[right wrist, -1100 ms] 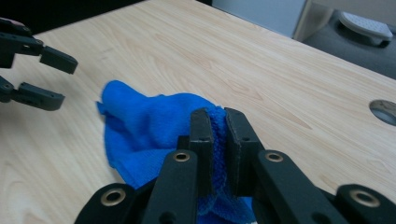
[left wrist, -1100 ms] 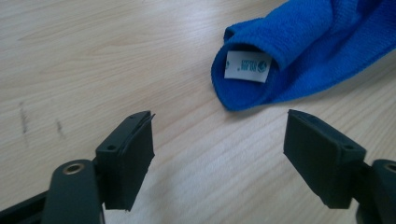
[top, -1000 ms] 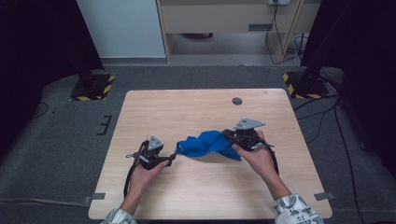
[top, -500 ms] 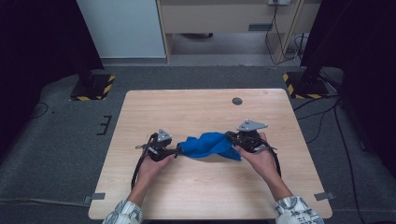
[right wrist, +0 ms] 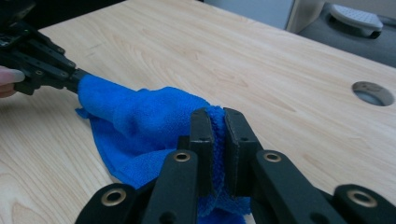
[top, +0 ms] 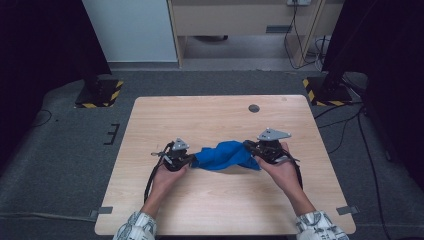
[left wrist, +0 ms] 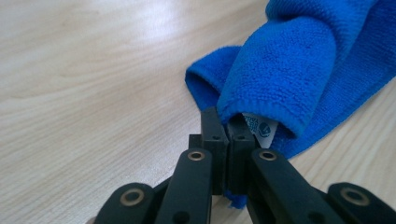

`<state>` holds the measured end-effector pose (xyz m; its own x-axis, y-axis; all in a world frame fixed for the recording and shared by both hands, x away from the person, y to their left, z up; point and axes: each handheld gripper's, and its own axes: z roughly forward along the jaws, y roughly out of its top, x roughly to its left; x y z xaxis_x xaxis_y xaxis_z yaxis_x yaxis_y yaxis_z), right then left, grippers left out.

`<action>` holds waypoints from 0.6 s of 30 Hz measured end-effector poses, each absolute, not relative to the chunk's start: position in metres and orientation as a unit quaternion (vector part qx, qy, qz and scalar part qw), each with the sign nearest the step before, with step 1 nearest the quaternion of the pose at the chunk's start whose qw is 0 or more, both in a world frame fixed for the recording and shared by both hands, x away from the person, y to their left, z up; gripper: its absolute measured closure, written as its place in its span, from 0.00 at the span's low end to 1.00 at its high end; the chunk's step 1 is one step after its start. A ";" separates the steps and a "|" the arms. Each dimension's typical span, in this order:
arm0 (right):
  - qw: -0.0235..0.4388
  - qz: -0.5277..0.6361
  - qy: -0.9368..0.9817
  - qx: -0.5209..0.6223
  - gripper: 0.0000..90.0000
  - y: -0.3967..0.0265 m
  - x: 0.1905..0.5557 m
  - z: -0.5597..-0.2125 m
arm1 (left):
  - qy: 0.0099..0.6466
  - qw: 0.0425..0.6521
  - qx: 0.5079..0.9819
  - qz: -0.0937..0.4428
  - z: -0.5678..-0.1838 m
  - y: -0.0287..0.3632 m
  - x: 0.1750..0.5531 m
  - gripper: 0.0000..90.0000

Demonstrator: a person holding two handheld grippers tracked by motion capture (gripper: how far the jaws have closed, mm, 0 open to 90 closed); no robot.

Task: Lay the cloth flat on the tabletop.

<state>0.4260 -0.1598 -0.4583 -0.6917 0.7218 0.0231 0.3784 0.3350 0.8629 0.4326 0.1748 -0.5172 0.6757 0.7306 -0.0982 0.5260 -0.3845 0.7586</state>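
A crumpled blue cloth lies on the wooden table, stretched between both grippers. My left gripper is at the cloth's left end; its jaws have just been closing. In the left gripper view that gripper is shut on the hem of the cloth, beside a small white label. My right gripper holds the right end. In the right gripper view this gripper pinches a fold of the cloth, and the left gripper shows at the cloth's far end.
A round cable hole sits in the table near its far edge. Black stands with yellow-black striped bases flank the table's far corners on the grey floor. Bare wood surrounds the cloth on all sides.
The left gripper moved right across the table to the cloth's left end and closed on it. The right gripper stayed in place, still gripping the cloth.
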 end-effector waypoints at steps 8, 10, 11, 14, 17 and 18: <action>0.203 0.477 0.773 0.366 0.92 -0.184 0.425 -0.443 | 0.426 0.394 0.801 0.147 -0.506 0.194 0.432 0.99; 0.207 0.474 0.770 0.374 0.93 -0.190 0.427 -0.444 | 0.434 0.379 0.803 0.152 -0.510 0.198 0.434 0.99; 0.207 0.474 0.770 0.374 0.93 -0.190 0.427 -0.444 | 0.434 0.379 0.803 0.152 -0.510 0.198 0.434 0.99; 0.203 0.473 0.765 0.387 0.93 -0.197 0.430 -0.448 | 0.449 0.363 0.801 0.159 -0.517 0.206 0.437 0.99; 0.197 0.467 0.770 0.386 0.92 -0.193 0.430 -0.453 | 0.452 0.361 0.801 0.156 -0.522 0.208 0.438 0.93; 0.195 0.465 0.773 0.385 0.92 -0.191 0.430 -0.455 | 0.453 0.359 0.800 0.161 -0.522 0.208 0.437 0.87</action>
<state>0.4301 -0.1909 -0.4545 -0.6280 0.7762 0.0570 0.4144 0.2715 0.8686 0.4372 0.2078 -0.5218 0.5385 0.8400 -0.0667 0.6088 -0.3331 0.7200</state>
